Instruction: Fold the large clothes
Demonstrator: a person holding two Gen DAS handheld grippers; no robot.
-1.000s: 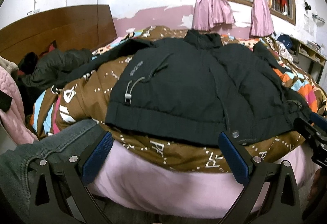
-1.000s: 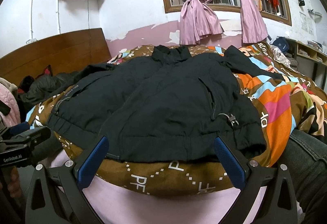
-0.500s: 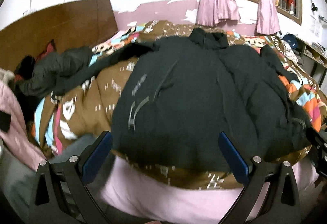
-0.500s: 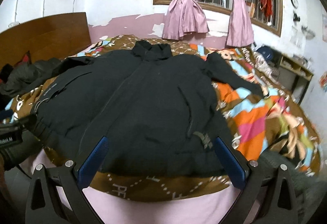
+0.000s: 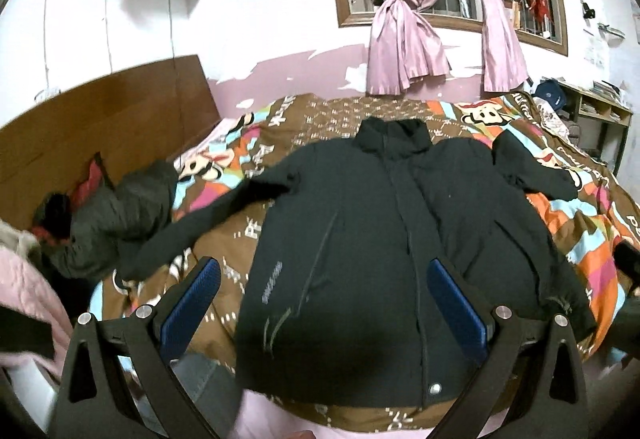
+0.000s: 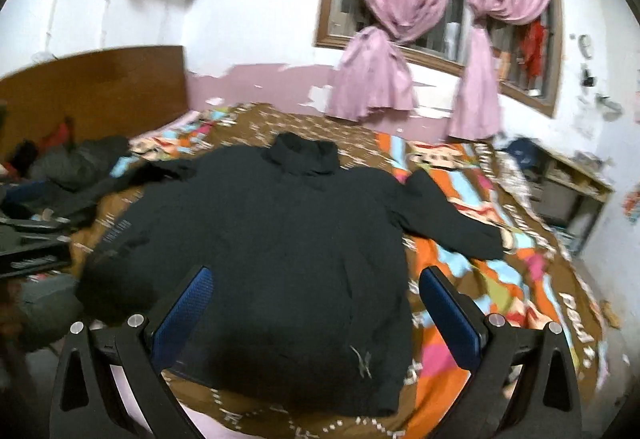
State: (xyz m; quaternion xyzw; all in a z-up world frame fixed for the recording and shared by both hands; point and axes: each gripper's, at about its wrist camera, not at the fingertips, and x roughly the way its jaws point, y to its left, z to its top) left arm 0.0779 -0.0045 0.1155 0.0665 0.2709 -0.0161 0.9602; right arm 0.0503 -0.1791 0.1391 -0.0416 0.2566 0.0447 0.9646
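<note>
Both grippers higher above puffy black jacket (image 5: pixel 360 259)

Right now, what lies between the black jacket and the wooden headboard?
A crumpled dark coat lies on the patterned quilt between the black jacket and headboard; the left view shows it best.

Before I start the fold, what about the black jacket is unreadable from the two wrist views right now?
- Black jacket hem: left wrist view shows it only partly, between the open left gripper fingers.
- Left sleeve cuff: motion-blurred against the dark clothes pile.
- Chest lettering: too small and smeared.
- Right wrist view: blurred throughout; the zipper line is lost.
</note>
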